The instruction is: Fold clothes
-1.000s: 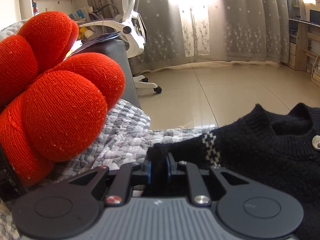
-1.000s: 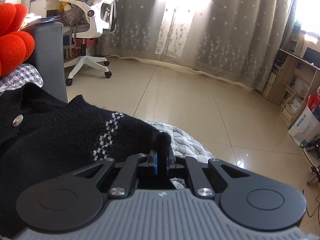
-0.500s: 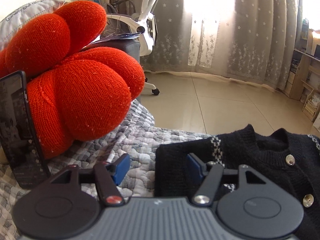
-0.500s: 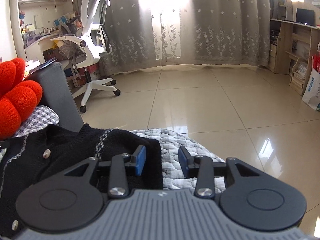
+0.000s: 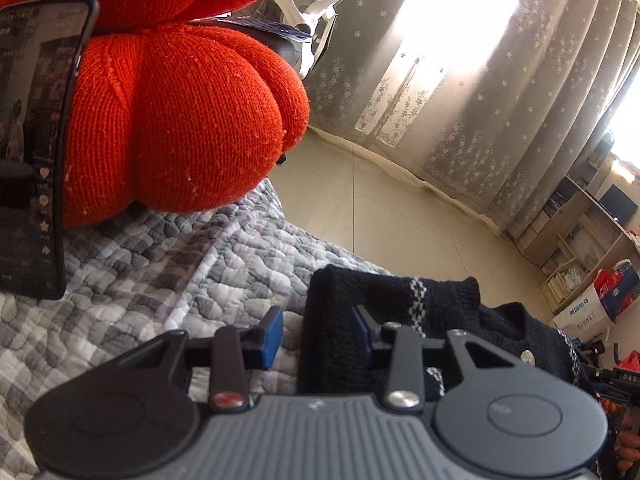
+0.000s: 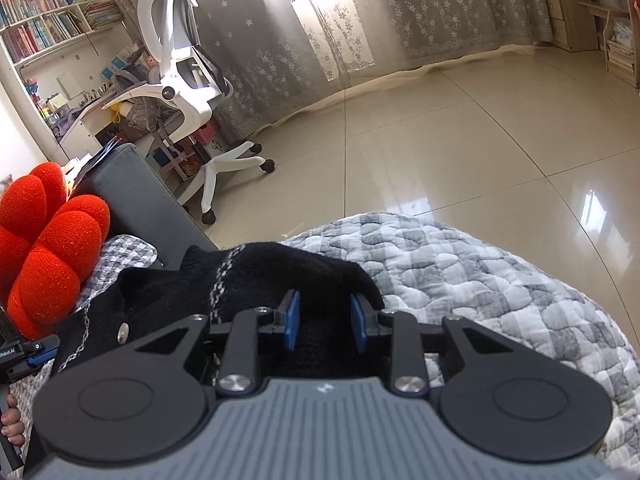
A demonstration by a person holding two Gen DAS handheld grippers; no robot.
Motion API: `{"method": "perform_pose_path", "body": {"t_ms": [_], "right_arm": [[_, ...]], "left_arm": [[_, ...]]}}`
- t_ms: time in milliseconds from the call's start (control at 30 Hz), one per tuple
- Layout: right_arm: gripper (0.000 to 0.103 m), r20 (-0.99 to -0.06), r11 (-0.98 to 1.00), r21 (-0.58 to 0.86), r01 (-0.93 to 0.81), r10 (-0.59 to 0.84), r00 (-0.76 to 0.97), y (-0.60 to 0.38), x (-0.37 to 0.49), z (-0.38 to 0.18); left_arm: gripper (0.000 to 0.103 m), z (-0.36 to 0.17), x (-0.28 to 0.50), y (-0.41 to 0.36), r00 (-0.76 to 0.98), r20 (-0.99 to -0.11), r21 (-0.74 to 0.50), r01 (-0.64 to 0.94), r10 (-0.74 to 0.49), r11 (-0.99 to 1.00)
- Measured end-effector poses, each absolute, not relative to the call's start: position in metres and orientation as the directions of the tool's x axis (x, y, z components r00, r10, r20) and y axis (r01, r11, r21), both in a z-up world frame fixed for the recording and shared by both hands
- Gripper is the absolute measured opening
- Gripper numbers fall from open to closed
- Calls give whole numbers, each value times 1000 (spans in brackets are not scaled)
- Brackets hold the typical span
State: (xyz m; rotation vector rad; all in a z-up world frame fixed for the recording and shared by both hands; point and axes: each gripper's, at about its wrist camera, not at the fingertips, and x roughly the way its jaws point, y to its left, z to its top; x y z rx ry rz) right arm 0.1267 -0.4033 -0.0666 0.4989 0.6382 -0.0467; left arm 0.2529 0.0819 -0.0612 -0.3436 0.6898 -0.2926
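We see a black knitted cardigan [image 5: 396, 312] lying on a grey and white checked quilt [image 5: 168, 280], its folded shoulder edge with a band of white pattern facing the window. Our left gripper [image 5: 316, 332] hangs low over the left end of that fold: the right blue pad sits against the dark knit while the left pad stands clear of it over bare quilt, so the jaws are parted and nothing is pinched. They have just been closing in, with only the edge of the cardigan between them.

In the right wrist view our right gripper [image 6: 325, 320] is over the other end of the same garment [image 6: 256, 276]. Black wool fills the gap between its blue pads, and the pads flank it with a little room, so we read this one too as released, not clamped. Its jaws have likewise just been narrowing. The cardigan's end reaches a little beyond its right pad, and past that the quilt [image 6: 500, 280] runs bare to the edge.

A puffy red knitted cushion [image 5: 172, 112] rests on the quilt beyond the left gripper, and a phone [image 5: 36, 144] leans against it. A white office chair [image 6: 188, 80] stands on the tiled floor [image 6: 460, 140] in front of grey curtains [image 6: 420, 12]
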Motion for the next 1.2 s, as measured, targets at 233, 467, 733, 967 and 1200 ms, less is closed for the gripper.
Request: {"method": "perform_pose_path", "body": {"t_ms": [233,467,733,967,1200], "right_arm": [[10,-481,814,556,170,148,864,-419,123,-64],[9,-432,757,633,166,167,886,-441,121,-50],[15,-568,875,436,209,88,819,-414,134,-61],[15,-491,982,154,112,-23,871,-367,109,-35],[24,-446,977,-59,205,-210,870,-356,107,-39]], "left_arm": [[4,-64,257,76,752,-515,-425,193,-411,885],[5,-68,264,73,753,-540,-376,184,-375,908],[12,-60,260,70,770,-556,-300,166,-314,939],[12,-26,227,34,812,-461,-114,346,-358,931],[12,-49,239,-21,738,-555,-2,461,-385,887]]}}
